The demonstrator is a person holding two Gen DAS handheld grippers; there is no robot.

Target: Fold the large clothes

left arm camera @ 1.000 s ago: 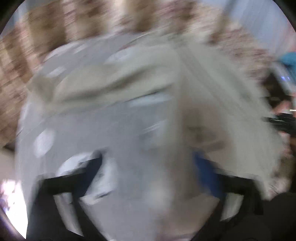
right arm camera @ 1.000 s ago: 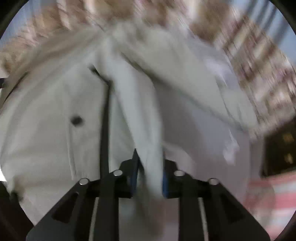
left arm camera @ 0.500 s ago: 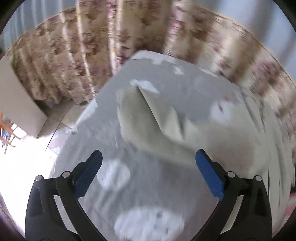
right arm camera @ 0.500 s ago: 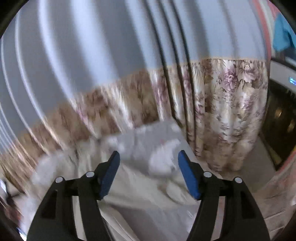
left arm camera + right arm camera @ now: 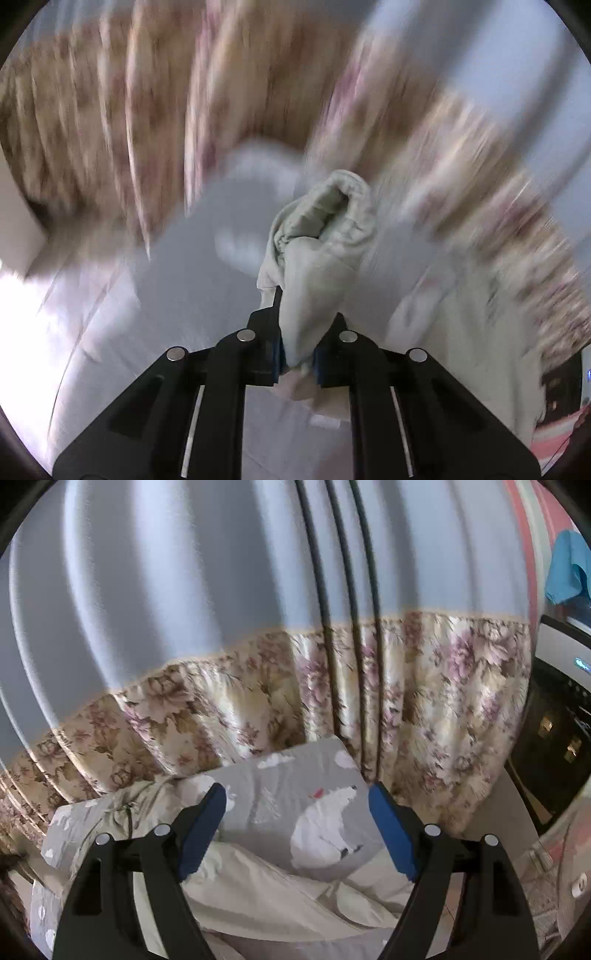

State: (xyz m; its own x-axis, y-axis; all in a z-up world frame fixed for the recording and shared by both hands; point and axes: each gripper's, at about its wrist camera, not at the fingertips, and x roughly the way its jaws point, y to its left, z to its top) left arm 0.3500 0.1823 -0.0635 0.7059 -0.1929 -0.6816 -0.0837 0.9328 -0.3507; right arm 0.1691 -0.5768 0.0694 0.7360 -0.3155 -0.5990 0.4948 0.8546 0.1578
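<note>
A pale beige-green garment point(image 5: 266, 890) lies crumpled on a bed with a grey cover point(image 5: 288, 786) printed with white bears. My left gripper point(image 5: 297, 354) is closing its jaws, and the blue pads pinch a bunched fold of the garment point(image 5: 321, 236) that stands up in front of the fingers above the cover. More of the garment point(image 5: 472, 332) lies blurred to the right. My right gripper point(image 5: 299, 819) hangs above the bed with its jaws opening wide and nothing between the pads point(image 5: 201, 827); the garment is below it.
A floral curtain point(image 5: 424, 686) with a blue-grey upper part hangs behind the bed. A dark appliance front point(image 5: 554, 738) stands at the right, with a blue cloth point(image 5: 565, 568) above it. Bare floor point(image 5: 495, 812) shows between bed and appliance.
The left gripper, wide open over the bed half a second ago, has shut on a fold of the garment. The right gripper has let go of the fabric strip, opened wider and risen.
</note>
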